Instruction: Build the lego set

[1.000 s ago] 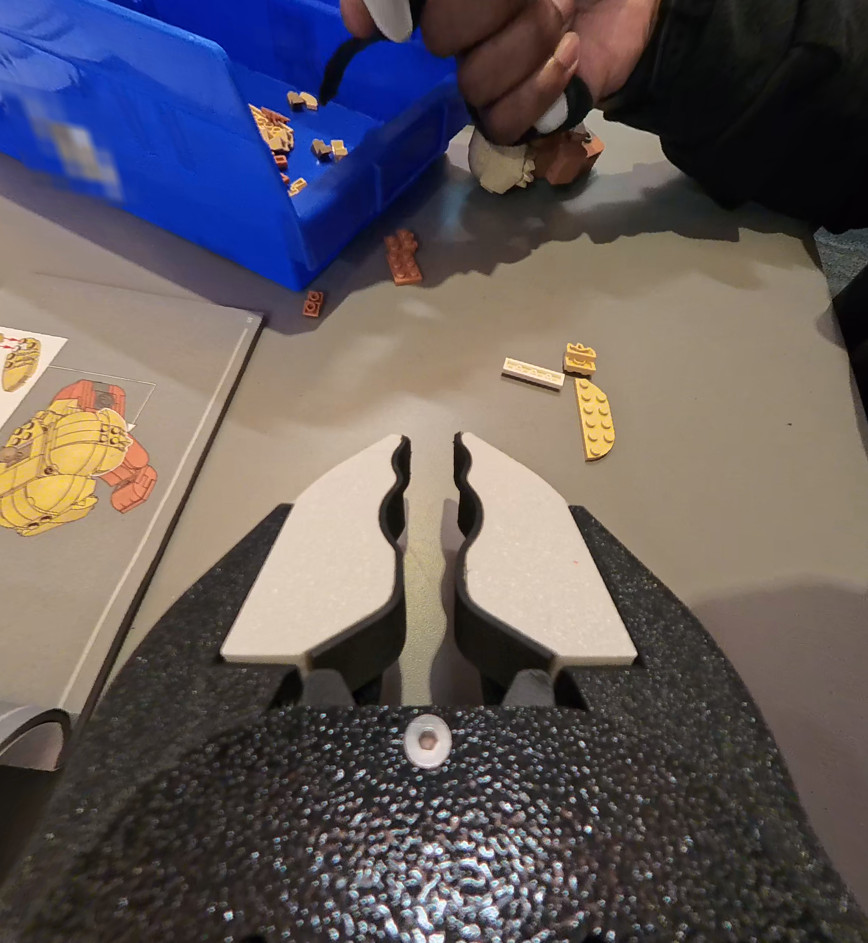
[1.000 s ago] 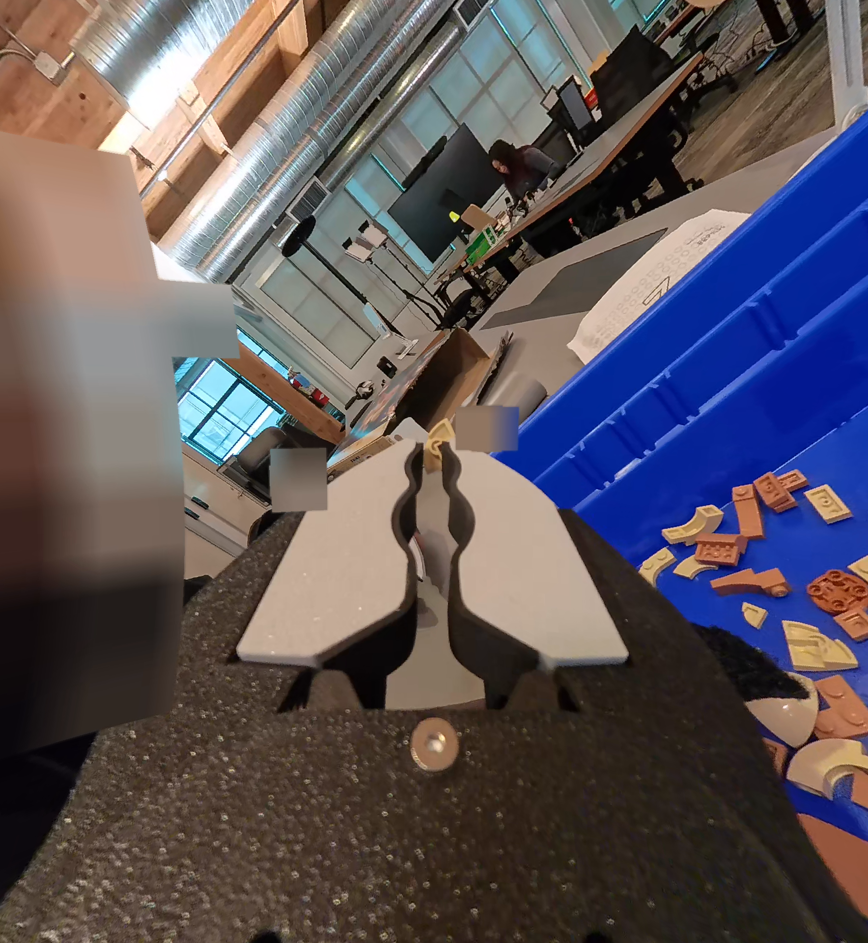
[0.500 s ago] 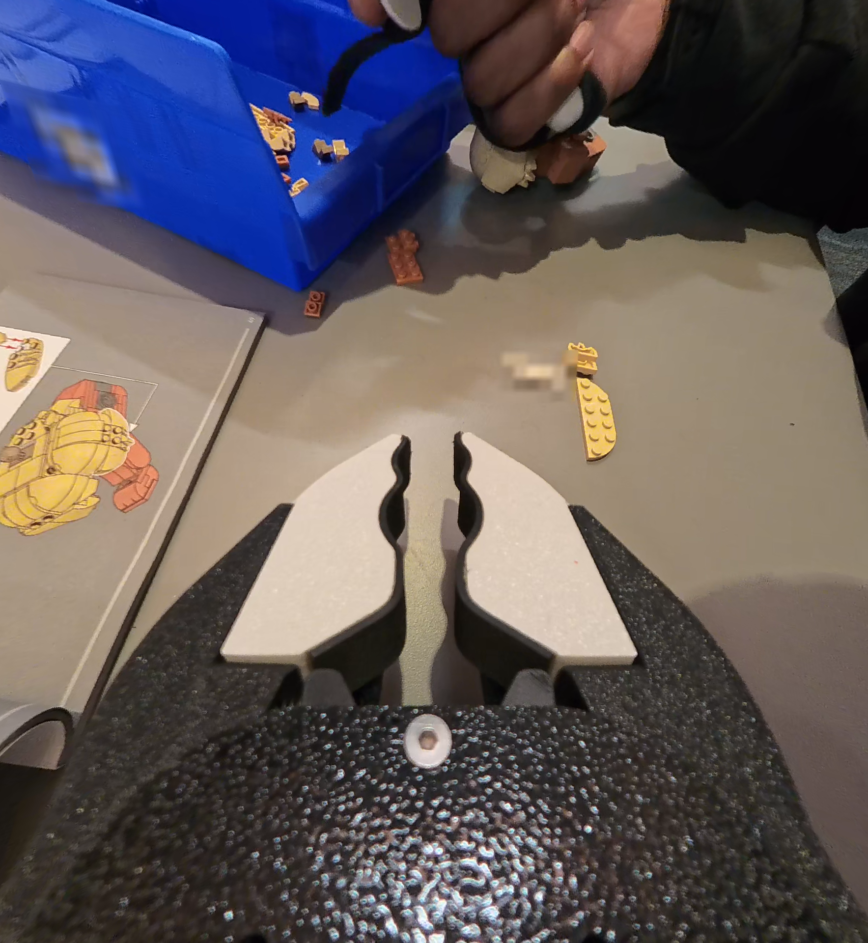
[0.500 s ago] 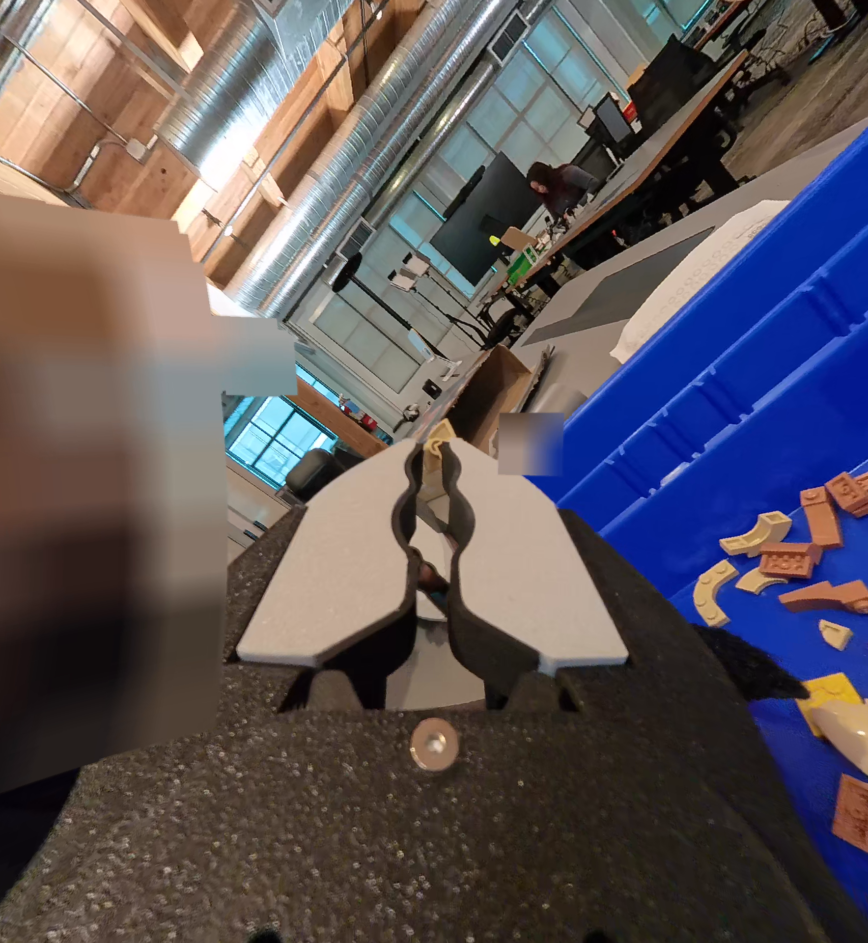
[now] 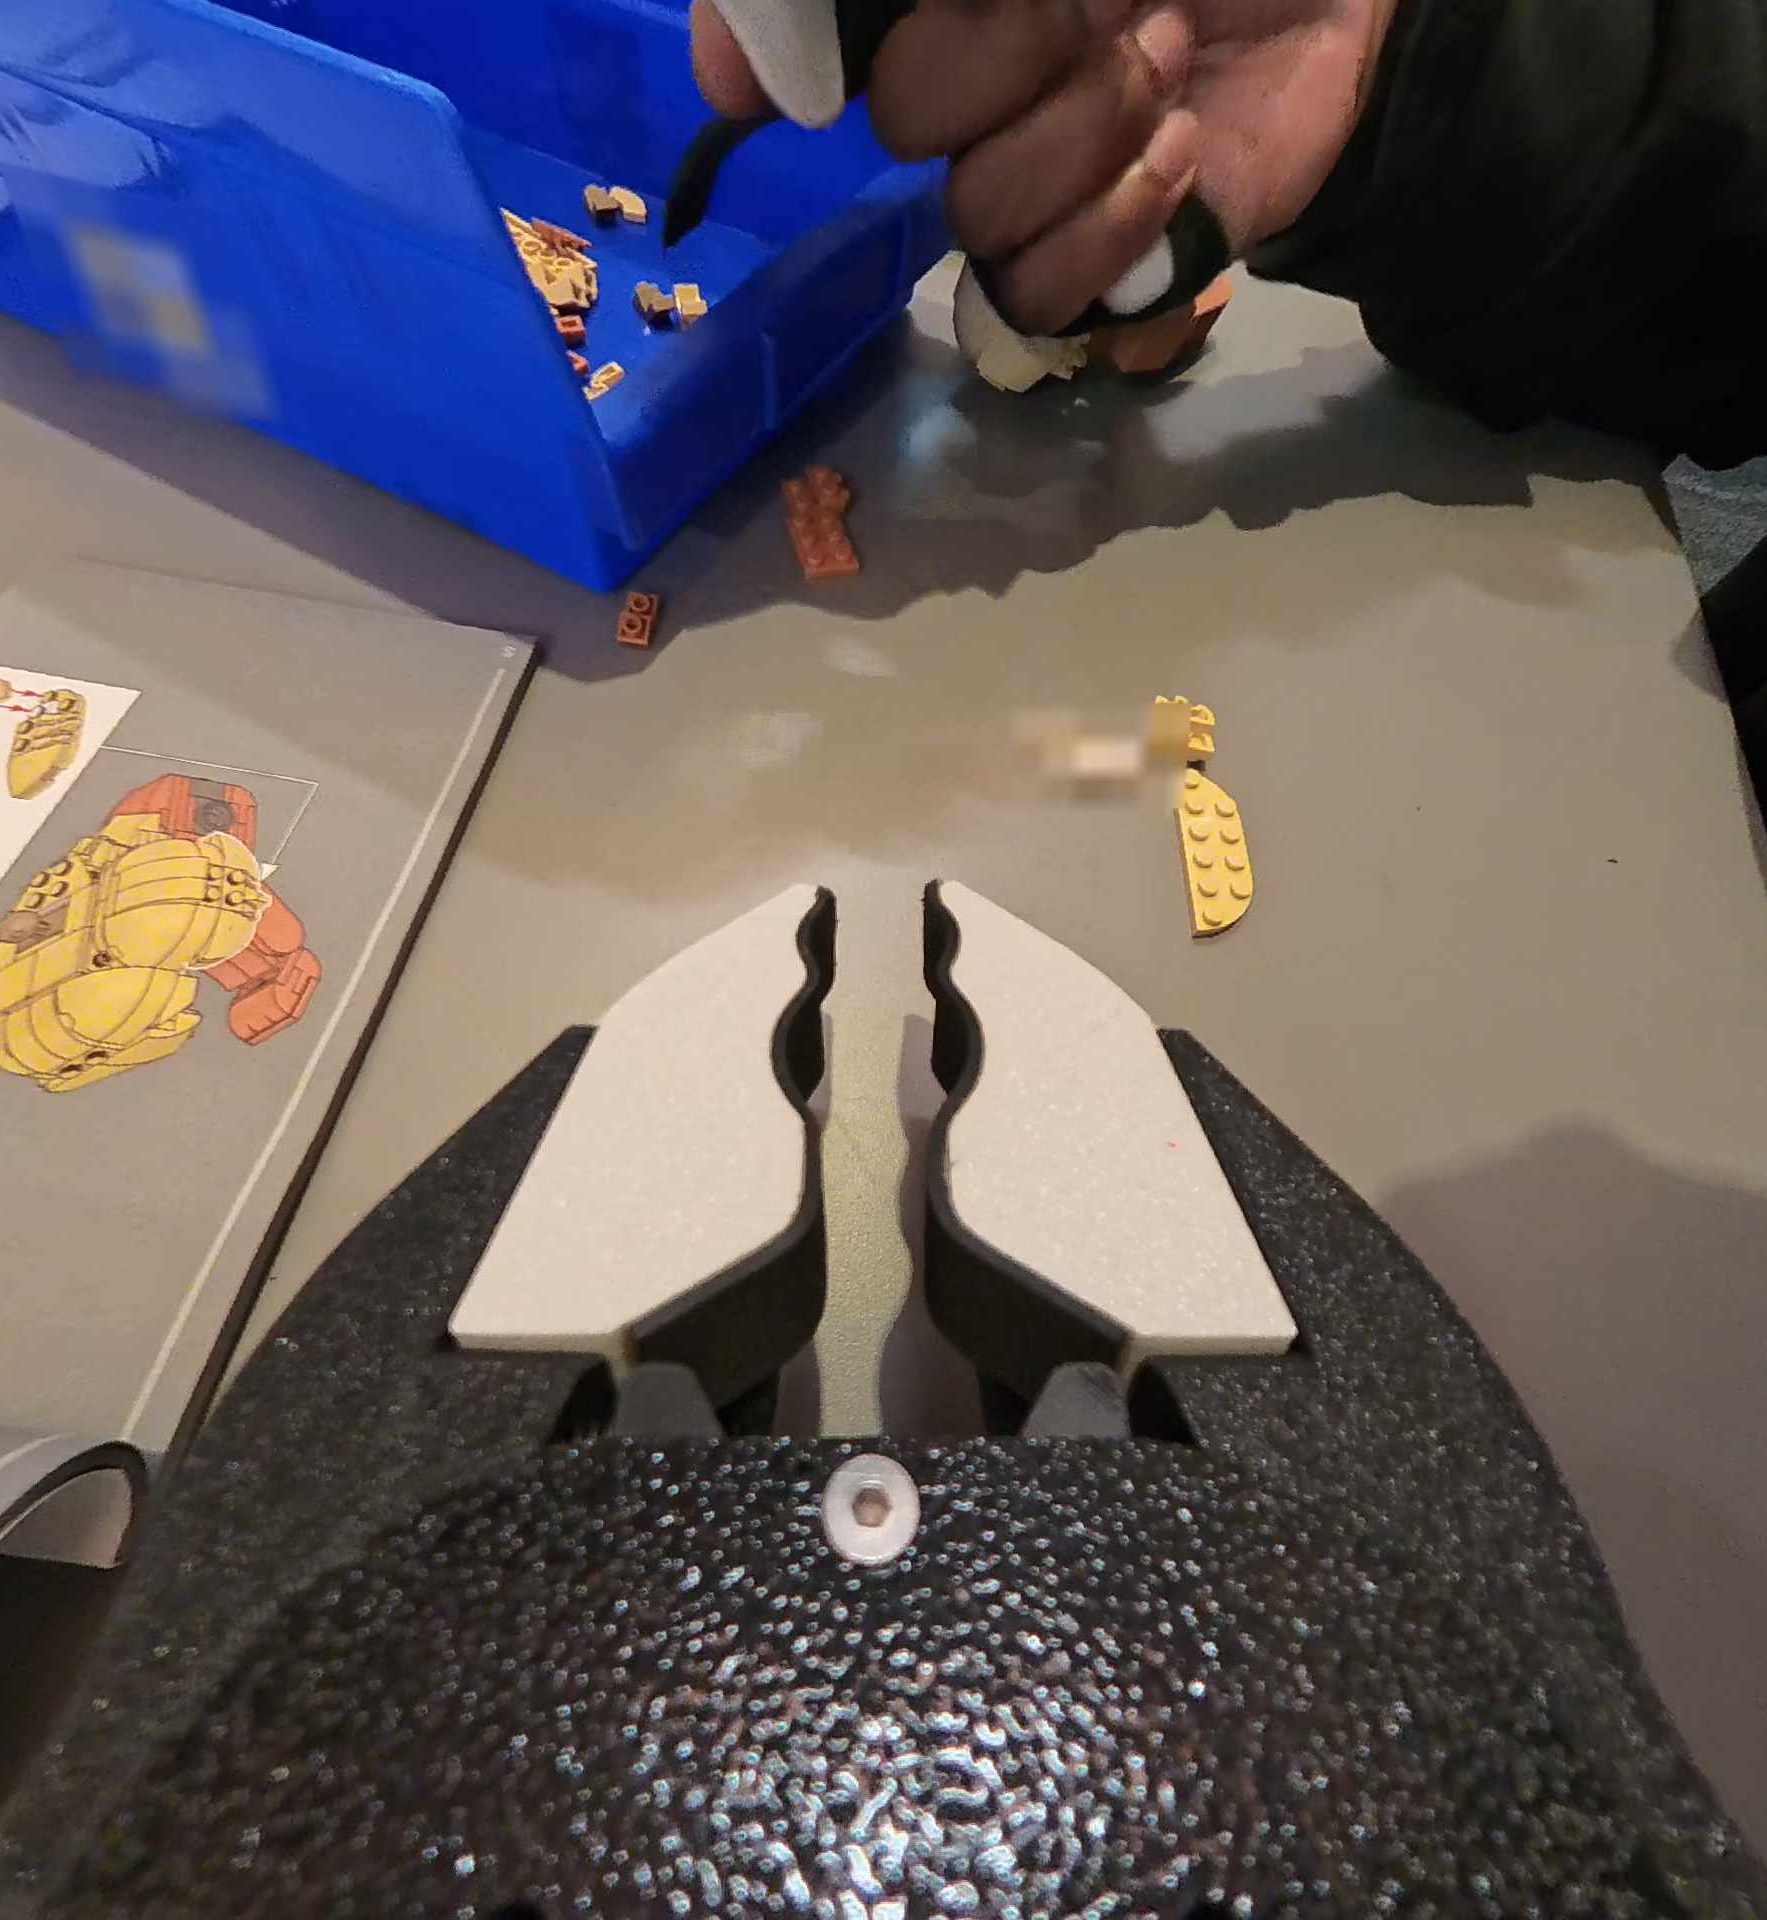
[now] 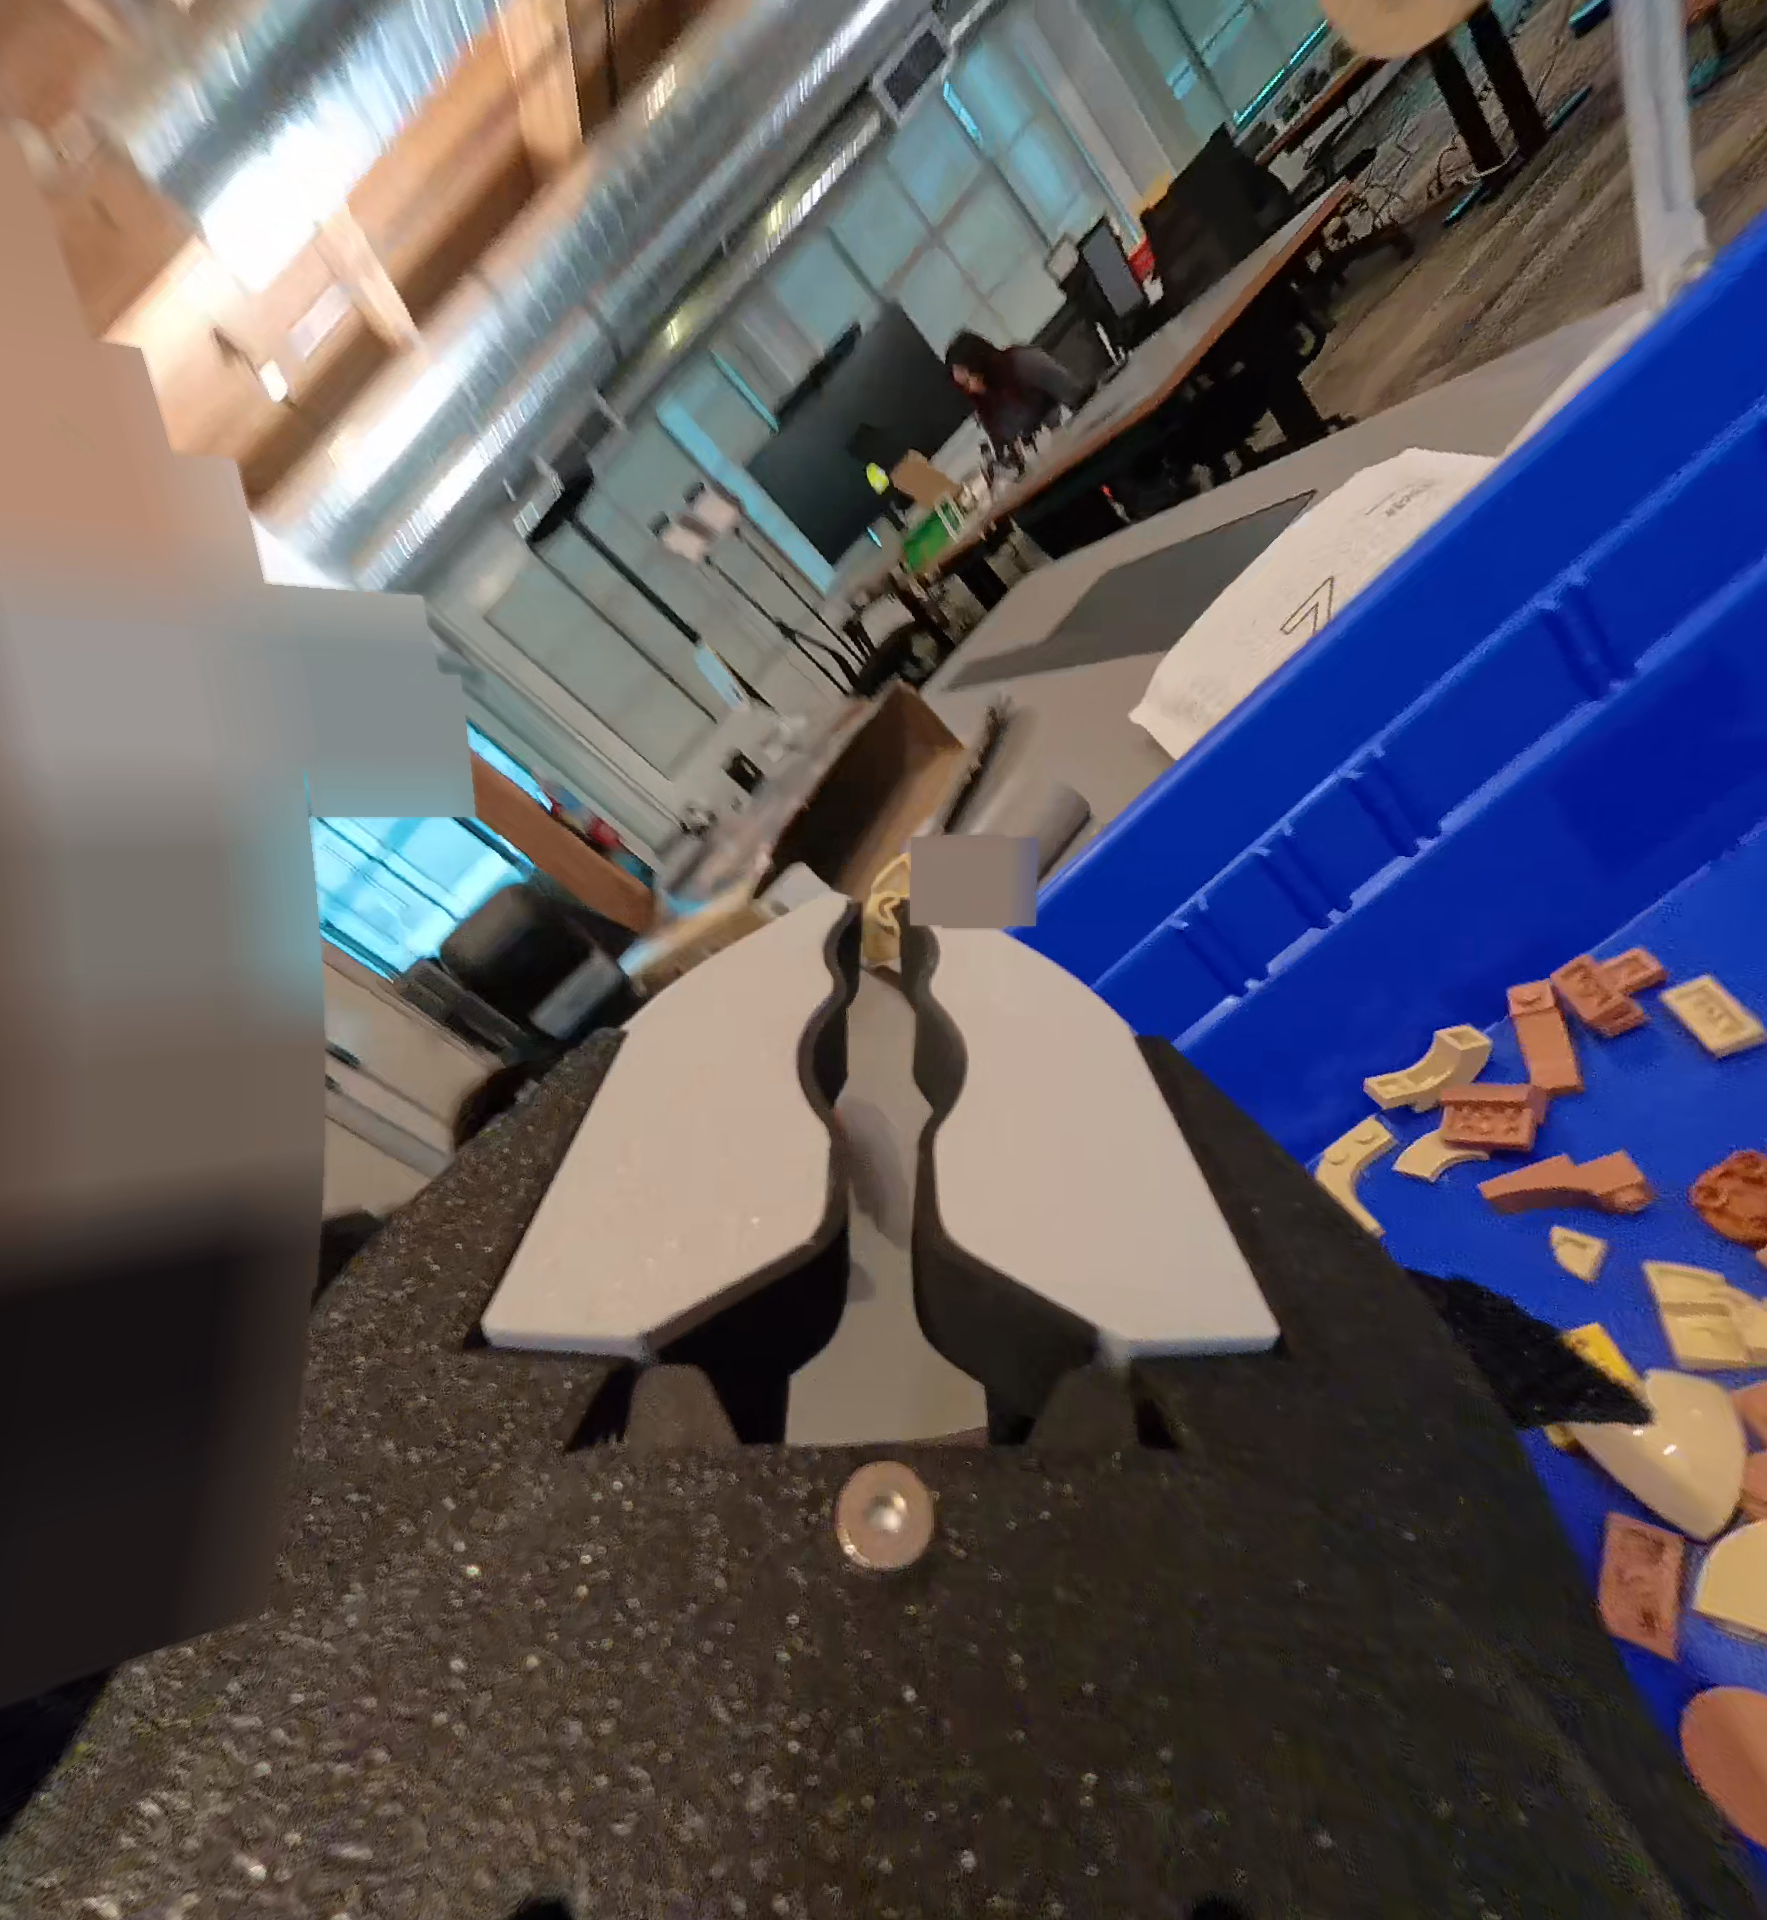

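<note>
My left gripper (image 5: 879, 904) hangs low over the grey table (image 5: 1481, 1039), its fingers a narrow gap apart and empty. Ahead of it lie a tan rounded plate (image 5: 1214, 862), a small tan piece (image 5: 1183, 724), a brown plate (image 5: 822, 523) and a small brown plate (image 5: 639, 619). My right gripper (image 6: 884, 920) is shut on a small tan curved piece (image 6: 881, 904) at its tips, held up beside the blue bin (image 6: 1481, 779). A tan and brown partial build (image 5: 1024, 348) sits on the table, partly hidden behind a hand (image 5: 1118, 135).
The blue bin (image 5: 391, 312) stands at the far left and holds several loose tan and brown pieces (image 6: 1544, 1122). An open instruction booklet (image 5: 131, 1091) lies at the left. A dark sleeve (image 5: 1585, 208) fills the far right. An office shows beyond the bin. Some 15 centimetres of space lies between my two pairs of fingers. The tan rounded plate (image 5: 1214, 862) lies around 8 centimetres away from my left fingertips.
The right gripper keeps its hold on the tan piece while it tilts and swings above the bin. The hand in the left wrist view has shifted slightly. The left gripper has not moved.
</note>
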